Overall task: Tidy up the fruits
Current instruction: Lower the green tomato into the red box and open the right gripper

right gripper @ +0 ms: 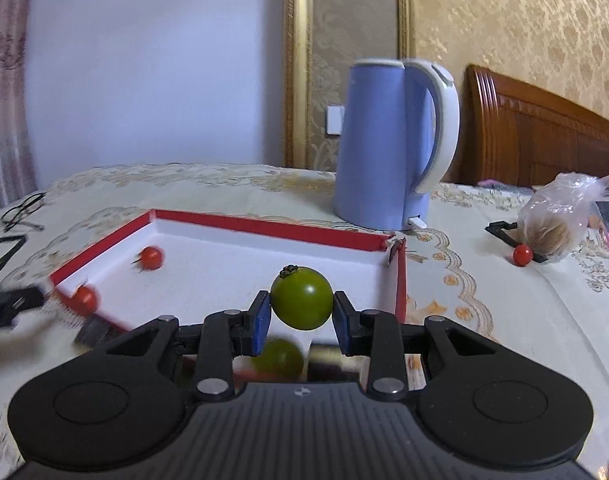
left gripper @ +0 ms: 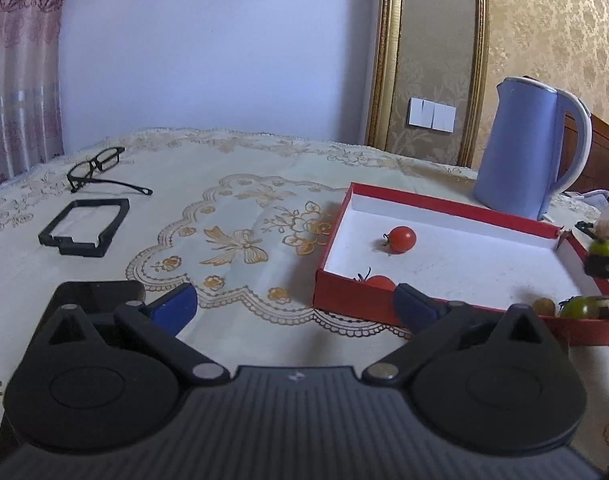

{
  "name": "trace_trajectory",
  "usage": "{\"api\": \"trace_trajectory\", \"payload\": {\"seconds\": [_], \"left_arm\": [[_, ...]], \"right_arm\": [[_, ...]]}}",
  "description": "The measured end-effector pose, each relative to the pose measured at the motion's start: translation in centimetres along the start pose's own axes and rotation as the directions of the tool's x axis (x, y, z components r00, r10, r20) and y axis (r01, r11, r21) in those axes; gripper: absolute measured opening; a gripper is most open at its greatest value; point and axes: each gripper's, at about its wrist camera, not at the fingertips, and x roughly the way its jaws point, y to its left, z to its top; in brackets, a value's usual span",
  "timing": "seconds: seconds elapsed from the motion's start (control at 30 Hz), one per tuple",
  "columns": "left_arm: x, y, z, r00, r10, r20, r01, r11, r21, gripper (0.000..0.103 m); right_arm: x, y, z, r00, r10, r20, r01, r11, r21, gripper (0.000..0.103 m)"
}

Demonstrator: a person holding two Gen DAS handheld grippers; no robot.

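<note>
Right claw (right gripper: 301, 314) grips green tomato (right gripper: 301, 298) above red box (right gripper: 400, 280); kettle (right gripper: 384, 144) behind.

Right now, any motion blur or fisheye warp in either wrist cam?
Left wrist view: sharp; fisheye bows the gold frame and table edge. Right wrist view: the held green tomato and the right gripper are crisp, but the red tomatoes and the red box's near-left corner smear; the kettle is slightly soft.
</note>
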Motion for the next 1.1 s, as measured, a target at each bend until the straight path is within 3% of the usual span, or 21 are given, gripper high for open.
{"api": "trace_trajectory", "payload": {"seconds": [0.2, 0.27, 0.37, 0.5, 0.63, 0.77, 0.87, 1.1], "left_arm": [[0.7, 1.1, 0.2, 0.999, -0.026, -0.044, 0.023, 0.998, -0.065, 0.103], [0.9, 1.5, 0.3, 0.997, -0.036, -0.061, 0.031, 0.996, -0.087, 0.103], [1.1, 1.7, 0.3, 0.996, -0.047, -0.073, 0.039, 0.994, -0.104, 0.103], [1.0, 1.5, 0.2, 0.996, -0.046, -0.072, 0.039, 0.995, -0.087, 0.103], [0.7, 0.8, 0.2, 0.998, -0.027, -0.056, 0.025, 0.999, -0.047, 0.103], [0.4, 0.1, 0.1, 0.999, -0.010, -0.038, 0.010, 1.000, -0.005, 0.103], [0.1, -0.4, 0.0, 1.000, -0.012, -0.028, 0.013, 1.000, 0.027, 0.103], [-0.8, -1.9, -0.5, 0.995, -0.103, -0.016, 0.104, 0.983, 0.148, 0.103]], "right_arm": [[4.9, -1.8, 2.0, 0.996, -0.087, -0.034, 0.089, 0.995, 0.037, 0.033], [5.5, -2.0, 2.2, 0.991, -0.125, -0.053, 0.126, 0.991, 0.034, 0.050], [3.8, -1.7, 1.9, 0.990, -0.139, -0.026, 0.139, 0.990, 0.020, 0.055], [-1.4, -0.3, 0.2, 0.997, -0.049, 0.055, 0.048, 0.999, 0.011, 0.055], [-6.6, 2.1, -3.4, 0.989, 0.071, 0.126, -0.068, 0.997, -0.029, 0.054], [-8.5, 3.8, -5.8, 0.987, 0.102, 0.122, -0.095, 0.993, -0.067, 0.054], [-8.7, 5.6, -6.5, 0.989, 0.109, 0.103, -0.091, 0.983, -0.160, 0.054], [-9.2, 6.6, -7.3, 0.988, 0.121, 0.100, -0.100, 0.975, -0.200, 0.054]]}}
